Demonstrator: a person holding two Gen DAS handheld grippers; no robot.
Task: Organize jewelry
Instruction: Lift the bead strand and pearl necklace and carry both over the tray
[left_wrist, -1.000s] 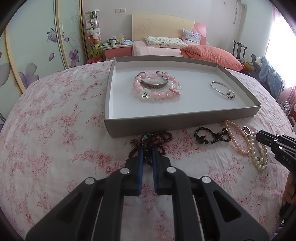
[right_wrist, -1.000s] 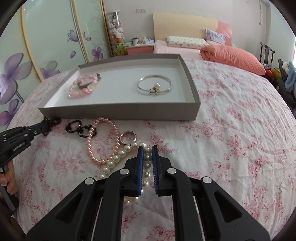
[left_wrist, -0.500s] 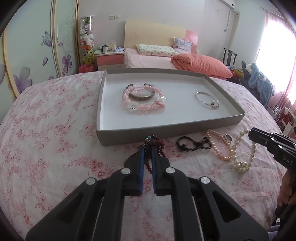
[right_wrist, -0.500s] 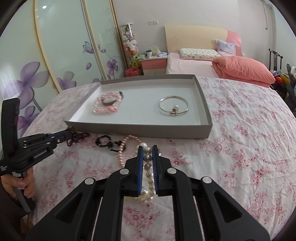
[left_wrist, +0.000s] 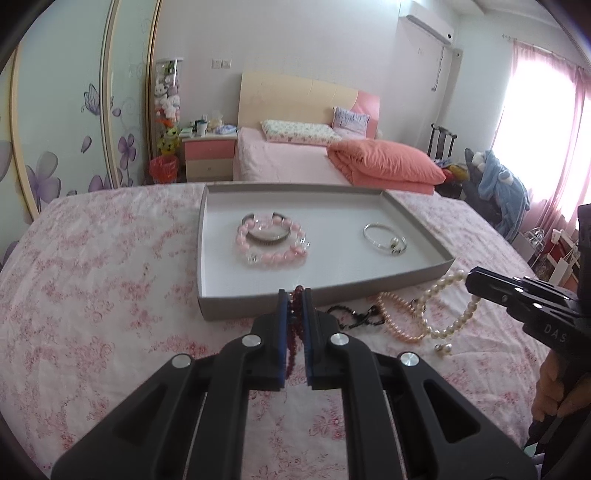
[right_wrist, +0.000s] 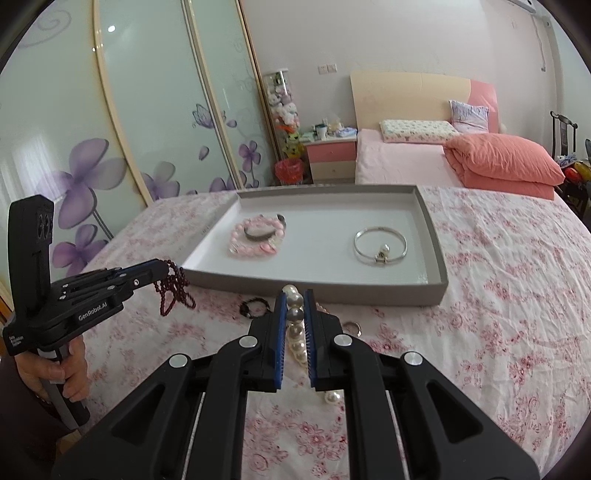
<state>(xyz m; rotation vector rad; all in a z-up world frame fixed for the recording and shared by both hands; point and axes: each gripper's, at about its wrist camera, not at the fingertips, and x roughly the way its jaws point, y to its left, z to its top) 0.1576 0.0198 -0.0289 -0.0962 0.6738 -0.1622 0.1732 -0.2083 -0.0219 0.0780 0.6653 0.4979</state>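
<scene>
Our left gripper is clamped narrow on the dark red bead string, and our right gripper is clamped narrow on the white pearl necklace. A second ago both strings lay flat on the flowered bedspread in front of the grey tray; now both are lifted. In the right wrist view the dark red beads hang in loose loops from the left gripper's tip, clear of the cloth. In the left wrist view the pearls drape from the right gripper's tip down to the bedspread, where their lower end touches the cloth beside the pink pearl strand.

The black bead bracelet and the pink pearl strand lie where they were, just in front of the tray's near wall. Inside the tray nothing has shifted: the pink bead bracelet with a metal cuff across it sits on the left, the silver bangle on the right. Both cameras now see more of the room beyond the tray than before.
</scene>
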